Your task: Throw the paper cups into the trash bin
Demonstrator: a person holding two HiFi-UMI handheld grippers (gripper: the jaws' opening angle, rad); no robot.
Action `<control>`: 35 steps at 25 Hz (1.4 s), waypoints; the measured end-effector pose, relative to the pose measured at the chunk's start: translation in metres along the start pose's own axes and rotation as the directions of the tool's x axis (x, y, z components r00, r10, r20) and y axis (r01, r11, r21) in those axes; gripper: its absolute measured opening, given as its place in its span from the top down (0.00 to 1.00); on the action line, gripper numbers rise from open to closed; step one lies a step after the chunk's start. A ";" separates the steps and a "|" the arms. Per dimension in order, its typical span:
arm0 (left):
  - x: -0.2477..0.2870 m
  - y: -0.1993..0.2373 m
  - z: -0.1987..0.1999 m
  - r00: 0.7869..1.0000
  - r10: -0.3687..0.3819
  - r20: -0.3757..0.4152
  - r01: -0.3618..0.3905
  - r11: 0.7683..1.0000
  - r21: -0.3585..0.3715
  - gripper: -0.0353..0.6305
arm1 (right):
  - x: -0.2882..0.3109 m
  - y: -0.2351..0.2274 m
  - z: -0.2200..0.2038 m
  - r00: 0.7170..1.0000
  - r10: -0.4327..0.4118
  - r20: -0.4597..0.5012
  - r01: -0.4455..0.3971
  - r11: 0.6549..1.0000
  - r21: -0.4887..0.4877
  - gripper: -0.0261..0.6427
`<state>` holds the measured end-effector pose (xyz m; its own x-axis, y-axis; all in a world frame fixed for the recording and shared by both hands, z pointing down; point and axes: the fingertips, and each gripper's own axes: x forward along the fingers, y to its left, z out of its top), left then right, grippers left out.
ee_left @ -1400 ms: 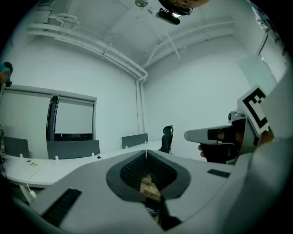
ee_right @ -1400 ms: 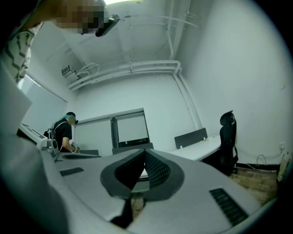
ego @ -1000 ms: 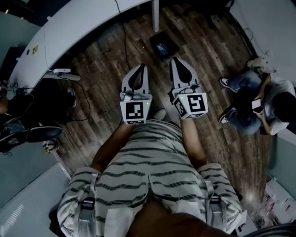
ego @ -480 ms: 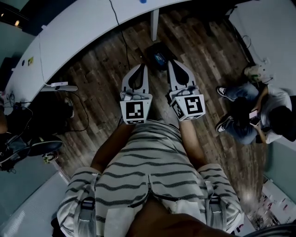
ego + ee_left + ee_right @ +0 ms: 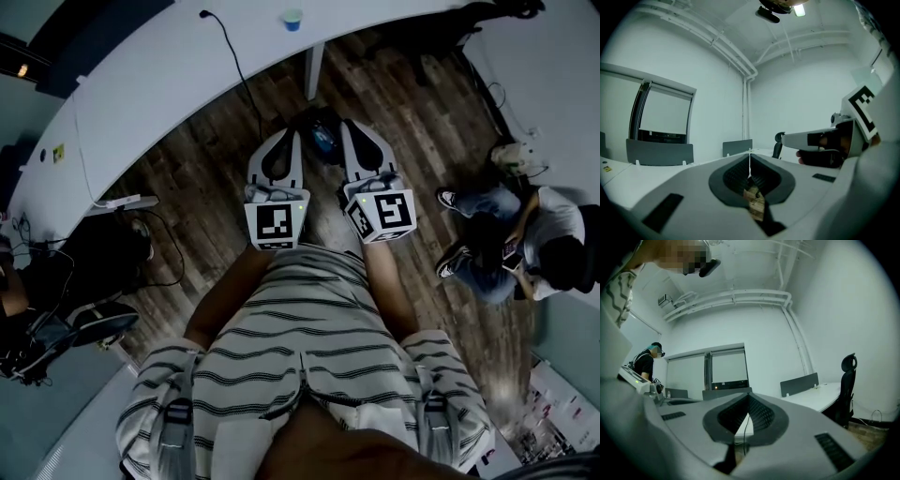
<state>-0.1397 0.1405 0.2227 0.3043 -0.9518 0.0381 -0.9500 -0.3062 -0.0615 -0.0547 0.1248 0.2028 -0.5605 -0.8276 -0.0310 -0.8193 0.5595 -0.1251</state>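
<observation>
A paper cup (image 5: 292, 19) with a blue band stands on the long white table (image 5: 169, 75) at the top of the head view. My left gripper (image 5: 292, 137) and right gripper (image 5: 350, 127) are held side by side over the wooden floor, pointing toward the table, well short of the cup. Both are shut with nothing between the jaws. In the left gripper view the left gripper (image 5: 750, 153) has its jaws meeting at the tip, and the same shows for the right gripper (image 5: 749, 397) in the right gripper view. A dark box (image 5: 323, 137) on the floor lies between the two tips, mostly hidden.
A white table leg (image 5: 314, 67) stands just beyond the grippers. A black cable (image 5: 234, 66) runs off the table and a power strip (image 5: 127, 202) lies at the left. A person (image 5: 511, 246) sits on the floor at the right. An office chair (image 5: 66, 328) stands at the left.
Both grippers have moved forward toward the table, still shut. The cup on the table has come into view, and the dark box now lies between the gripper tips.
</observation>
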 end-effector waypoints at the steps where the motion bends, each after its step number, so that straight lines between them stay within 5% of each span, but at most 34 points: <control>1: 0.006 0.006 0.000 1.000 -0.001 -0.001 0.001 1.000 -0.003 0.91 | 0.008 -0.001 0.000 1.000 -0.002 -0.005 0.002 1.000 -0.002 0.95; 13: 0.054 0.066 -0.003 0.999 -0.045 -0.025 0.044 0.999 -0.028 0.91 | 0.077 -0.005 0.003 0.998 -0.069 -0.003 0.069 0.998 0.006 0.95; 24: 0.089 0.062 -0.016 0.997 -0.064 -0.048 0.062 0.997 -0.044 0.91 | 0.095 -0.033 -0.006 0.997 -0.072 -0.034 0.072 0.997 0.013 0.95; 35: 0.146 0.052 -0.035 0.994 0.032 -0.106 -0.043 0.993 -0.108 0.91 | 0.110 -0.081 -0.015 0.997 0.015 -0.073 -0.016 1.000 -0.004 0.95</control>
<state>-0.1473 -0.0142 0.2596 0.2650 -0.9537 0.1419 -0.9642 -0.2613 0.0449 -0.0520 -0.0110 0.2242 -0.5803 -0.8134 0.0401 -0.8110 0.5726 -0.1202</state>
